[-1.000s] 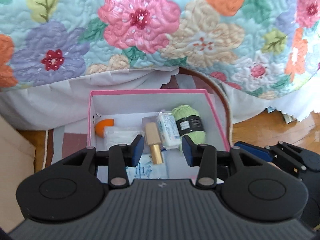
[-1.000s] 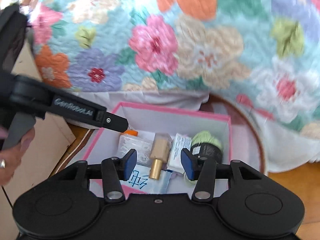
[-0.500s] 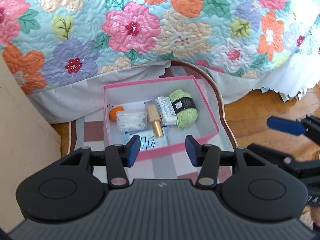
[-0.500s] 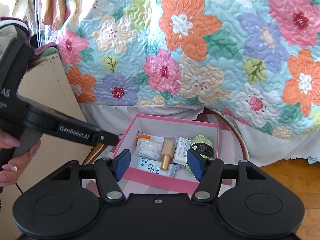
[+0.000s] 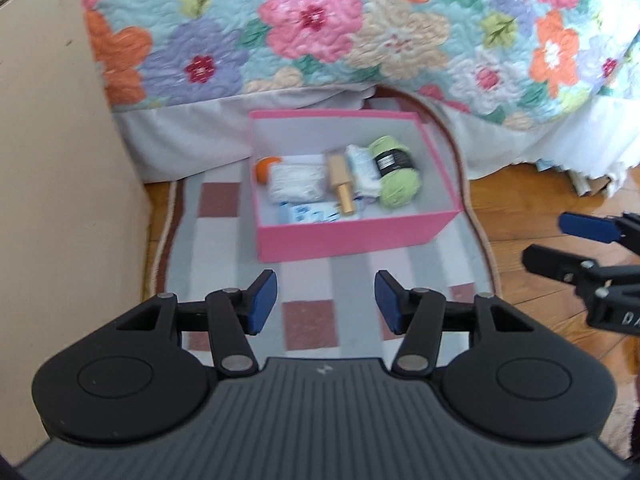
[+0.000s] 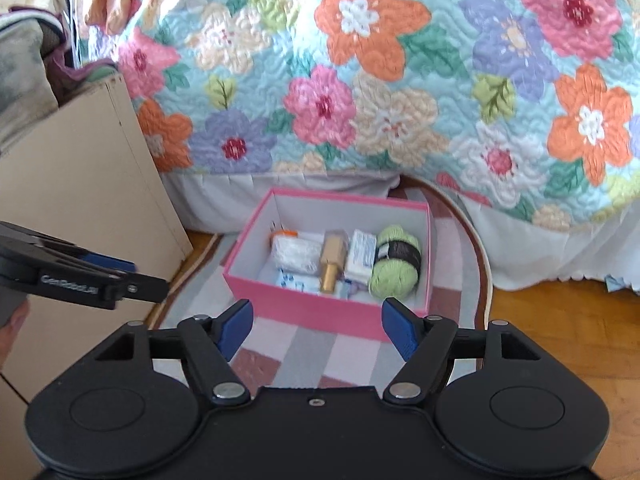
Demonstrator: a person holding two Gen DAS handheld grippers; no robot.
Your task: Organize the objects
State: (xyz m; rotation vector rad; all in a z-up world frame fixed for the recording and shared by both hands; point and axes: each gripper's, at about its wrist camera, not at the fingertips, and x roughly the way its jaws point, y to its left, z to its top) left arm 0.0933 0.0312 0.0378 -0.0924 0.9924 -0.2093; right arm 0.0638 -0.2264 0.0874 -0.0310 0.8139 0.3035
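Box: pink box (image 5: 352,236) sitting on a checked rug (image 5: 224,248), open at the top, its back edge close to the bed skirt (image 5: 192,136).
Contents, left end: orange item (image 5: 263,167) lying against the left wall, partly hidden by a white mesh packet (image 5: 296,183).
Contents, middle: gold bottle (image 5: 341,184) lying on its side, cap end pointing toward the near wall; white wrapped packet (image 5: 362,170) resting just beside it.
Contents, right end: green yarn ball (image 5: 396,174) with a dark label band, touching the white wrapped packet.
Contents, front: blue-printed sachet (image 5: 306,213) lying flat against the near wall.
Left claw (image 5: 326,306): hovering over the rug in front of the box, jaws just having been opening, standing moderately apart with nothing between them.
Right claw (image 6: 318,326): hovering at the near side of the box, jaws just having been opening, standing wide with nothing between them; also showing at the right edge of the left wrist view.
Surroundings: floral quilt (image 6: 400,80) hanging over the bed behind the box; beige cabinet (image 6: 80,184) standing left of the rug; wooden floor (image 6: 560,340) showing to the right.
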